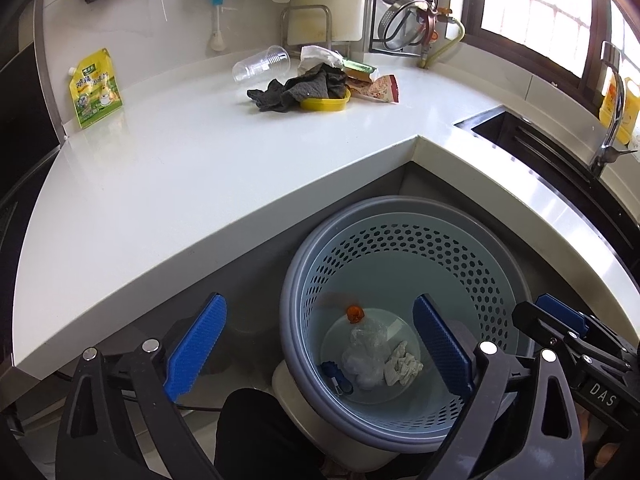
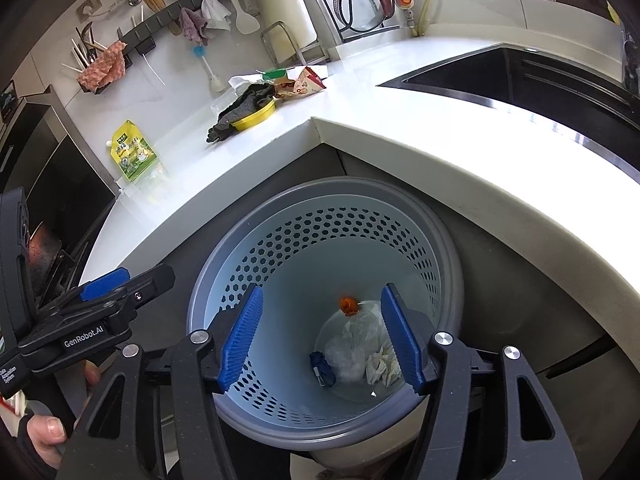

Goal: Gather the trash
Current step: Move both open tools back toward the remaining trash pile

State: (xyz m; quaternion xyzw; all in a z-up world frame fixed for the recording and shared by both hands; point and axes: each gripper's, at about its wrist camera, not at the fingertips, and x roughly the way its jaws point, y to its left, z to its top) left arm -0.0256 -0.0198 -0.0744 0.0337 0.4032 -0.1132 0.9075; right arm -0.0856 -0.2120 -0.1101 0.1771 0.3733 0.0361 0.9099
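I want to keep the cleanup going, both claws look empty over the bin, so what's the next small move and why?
Probably lift the left claw away from the bin and reach toward the pile on the counter, starting with the clear plastic cup lying on its side. Both claws, the right claw too, are open and hold nothing, the bin already holds some scraps, and the cup lies at the pile's left edge.
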